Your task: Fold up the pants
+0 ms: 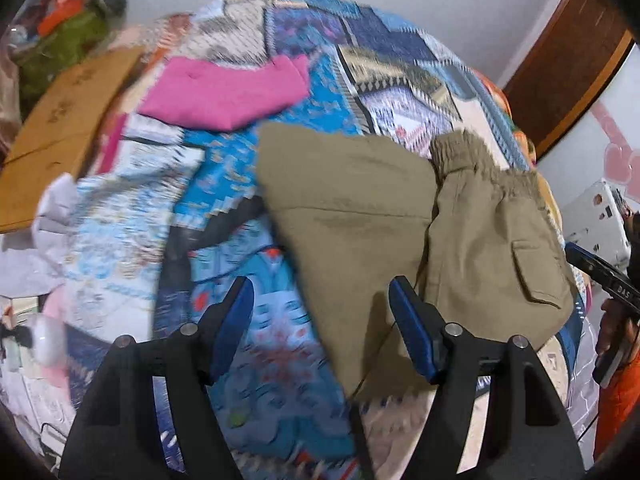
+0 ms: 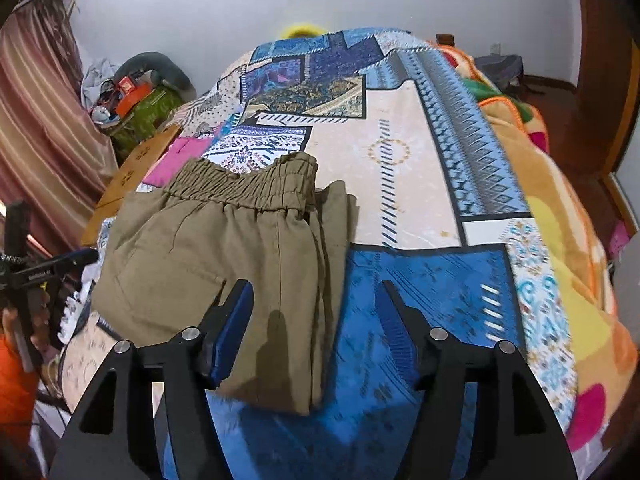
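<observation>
— Where are the pants lying right now?

— The khaki pants (image 2: 224, 248) are lying folded on the patchwork bedspread (image 2: 400, 184), toward its left side in my right camera. The elastic waistband (image 2: 248, 184) is sitting at the far end of the bundle, and the fabric is stacking in layers, with a lower layer peeking out along the right edge. In my left camera the same pants (image 1: 360, 216) are filling the centre and right, with a flap pocket (image 1: 540, 276) showing on the upper layer.

— And what are your jaws doing?

— I am holding my right gripper (image 2: 316, 328) with its jaws standing wide apart, gripping nothing. Its left blue finger is hovering over the near part of the pants, its right one over the blue patch of bedspread just beside them. I cannot tell whether either pad is touching cloth.

— The other one?

— My left gripper (image 1: 320, 328) is also gaping wide and carrying nothing. Its right finger is sitting over the near edge of the khaki fabric, its left one over the bedspread. The picture is blurring there, so contact is unclear.

— Anything else lying about?

— A pink garment (image 1: 224, 92) is resting on the bedspread beyond the pants, well apart from both grippers. A brown cardboard sheet (image 1: 60, 120) is lying at the bed's left edge, and an orange and yellow blanket (image 2: 560, 208) is draping along the right side.
</observation>
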### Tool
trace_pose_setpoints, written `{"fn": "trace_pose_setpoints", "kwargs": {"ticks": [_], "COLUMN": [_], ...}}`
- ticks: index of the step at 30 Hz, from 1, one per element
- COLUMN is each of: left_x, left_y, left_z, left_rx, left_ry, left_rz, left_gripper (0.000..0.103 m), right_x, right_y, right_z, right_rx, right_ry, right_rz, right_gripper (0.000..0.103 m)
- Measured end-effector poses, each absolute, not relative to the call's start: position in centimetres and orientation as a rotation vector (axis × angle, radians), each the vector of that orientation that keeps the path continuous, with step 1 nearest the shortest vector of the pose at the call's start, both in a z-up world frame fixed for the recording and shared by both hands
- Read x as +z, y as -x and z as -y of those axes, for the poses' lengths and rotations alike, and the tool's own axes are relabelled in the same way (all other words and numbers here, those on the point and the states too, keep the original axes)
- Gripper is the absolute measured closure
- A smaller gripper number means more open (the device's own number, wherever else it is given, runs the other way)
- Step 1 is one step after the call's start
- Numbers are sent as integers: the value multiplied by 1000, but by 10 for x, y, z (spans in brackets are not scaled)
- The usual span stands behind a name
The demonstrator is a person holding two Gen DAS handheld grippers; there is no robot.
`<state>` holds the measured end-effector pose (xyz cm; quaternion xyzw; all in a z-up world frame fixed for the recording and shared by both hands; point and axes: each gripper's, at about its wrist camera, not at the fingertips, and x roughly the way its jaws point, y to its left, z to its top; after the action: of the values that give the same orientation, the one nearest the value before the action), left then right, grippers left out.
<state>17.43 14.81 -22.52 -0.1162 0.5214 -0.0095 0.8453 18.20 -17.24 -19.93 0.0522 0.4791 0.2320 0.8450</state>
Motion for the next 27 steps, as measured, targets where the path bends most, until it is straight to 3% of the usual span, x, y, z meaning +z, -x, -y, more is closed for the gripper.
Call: {"fn": "trace_pose_setpoints", "kwargs": {"ticks": [5, 13, 17, 20, 23, 27], "left_x": [-235, -236, -232, -228, -219, -197], "left_y": [-191, -213, -219, -222, -223, -220], "left_z": [-139, -140, -134, -132, -128, -126], "left_rx": [-68, -103, -68, -30, 0, 26], "left_ry": [262, 306, 265, 231, 181, 132], "left_rz": [-1106, -1094, -1081, -1072, -1050, -996], "left_gripper": [33, 49, 81, 95, 99, 100], "right_x": [-227, -243, -240, -238, -229, -211], "right_y": [-200, -221, -221, -221, -217, -214], "right_z": [166, 166, 159, 158, 154, 147], "right_rx": [506, 607, 637, 643, 628, 606], "right_ry": [-156, -265, -267, -267, -212, -125], "right_rz": [-1103, -1159, -1143, -1132, -1092, -1030], "right_gripper": [44, 45, 66, 80, 92, 95]}}
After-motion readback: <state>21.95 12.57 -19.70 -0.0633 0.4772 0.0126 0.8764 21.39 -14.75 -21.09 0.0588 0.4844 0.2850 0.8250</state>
